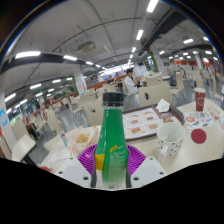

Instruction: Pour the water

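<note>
A green translucent plastic bottle with a dark screw cap stands upright between the jaws of the gripper, its smooth rounded shoulders tapering to a narrow neck and a yellow-orange label showing on its lower body. The purple pads curve around the bottle's base on both sides and look to be pressed against it, so the jaws appear closed narrowly on the bottle, though the exact contact at each side is hard to make out. Beyond the fingers the pale, smooth table stretches away. Just beside the bottle, off to one side, sits a white paper cup with a small printed pattern, cylindrical and slightly flared, its open mouth facing up. Further along the same side lies a round red coaster-like disc, flat on the table, and beyond it stands a taller dark red cup. Behind the bottle a flat printed sheet with coloured squares lies on the table, and on the other side sits a bowl or basket with pale contents that cannot be identified. In the background a person in a light top is seated at another table in a large hall, under long strip ceiling lights that glow in rows.
</note>
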`<state>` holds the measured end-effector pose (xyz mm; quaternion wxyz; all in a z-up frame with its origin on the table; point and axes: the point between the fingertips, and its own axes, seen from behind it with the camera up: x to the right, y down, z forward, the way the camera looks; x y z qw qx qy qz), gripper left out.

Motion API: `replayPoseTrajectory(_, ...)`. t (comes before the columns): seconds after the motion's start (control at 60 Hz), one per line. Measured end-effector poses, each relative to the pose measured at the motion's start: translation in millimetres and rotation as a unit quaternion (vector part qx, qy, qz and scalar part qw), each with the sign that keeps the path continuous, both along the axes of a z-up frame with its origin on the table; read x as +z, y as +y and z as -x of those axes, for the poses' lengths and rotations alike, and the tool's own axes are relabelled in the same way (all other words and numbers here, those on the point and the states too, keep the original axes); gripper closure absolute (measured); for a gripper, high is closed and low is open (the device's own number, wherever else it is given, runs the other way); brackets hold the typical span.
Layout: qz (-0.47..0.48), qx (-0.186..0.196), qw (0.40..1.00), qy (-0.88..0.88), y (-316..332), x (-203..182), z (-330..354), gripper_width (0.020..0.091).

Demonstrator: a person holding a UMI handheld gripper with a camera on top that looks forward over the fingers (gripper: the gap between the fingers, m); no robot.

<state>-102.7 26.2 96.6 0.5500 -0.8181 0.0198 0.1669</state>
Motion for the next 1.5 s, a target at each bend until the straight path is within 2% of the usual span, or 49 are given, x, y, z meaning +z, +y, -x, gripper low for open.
replayPoseTrajectory(0.1, 0.035, -0.007, 0.984, 0.173, 26, 36, 13, 0.0718)
replayPoseTrajectory(0.183, 0.071, -0.021, 0.938, 0.339, 44, 57, 10, 0.0718)
replayPoseTrajectory(0.25, 0.111, -0.044, 0.884, 0.452, 51, 64, 3, 0.0719)
replayPoseTrajectory(0.4, 0.167, -0.081, 0.766, 0.615, 70, 52, -17, 0.0719)
replayPoseTrajectory(0.533, 0.206, -0.090, 0.629, 0.744, 73, 56, -26, 0.0720)
replayPoseTrajectory(0.617, 0.200, -0.092, 0.568, 0.793, 76, 64, -38, 0.0719)
replayPoseTrajectory(0.7, 0.201, -0.094, 0.539, 0.813, 73, 69, -46, 0.0717)
replayPoseTrajectory(0.85, 0.208, -0.091, 0.528, 0.818, 72, 70, -49, 0.0719)
replayPoseTrajectory(0.9, 0.210, -0.086, 0.535, 0.814, 74, 75, -46, 0.0718)
replayPoseTrajectory(0.967, 0.200, -0.056, 0.567, 0.797, 63, 97, -48, 0.0718)
replayPoseTrajectory(1.05, 0.149, -0.009, 0.681, 0.717, 84, 128, -64, 0.0718)
replayPoseTrajectory(1.067, 0.131, -0.001, 0.706, 0.696, 68, 140, -69, 0.0718)
replayPoseTrajectory(1.183, -0.029, -0.001, 0.903, 0.429, 99, 189, -140, 0.0716)
replayPoseTrajectory(1.267, -0.138, -0.016, 0.960, 0.242, 106, 220, -214, 0.0714)
replayPoseTrajectory(1.283, -0.149, -0.022, 0.966, 0.209, 107, 222, -208, 0.0714)
replayPoseTrajectory(1.367, -0.195, -0.035, 0.978, 0.059, 104, 207, -271, 0.0717)
replayPoseTrajectory(1.383, -0.194, -0.039, 0.980, 0.032, 102, 201, -267, 0.0717)
replayPoseTrajectory(1.467, -0.176, -0.037, 0.980, -0.085, 108, 139, -305, 0.0717)
replayPoseTrajectory(1.5, -0.163, -0.028, 0.980, -0.115, 113, 100, -316, 0.0719)
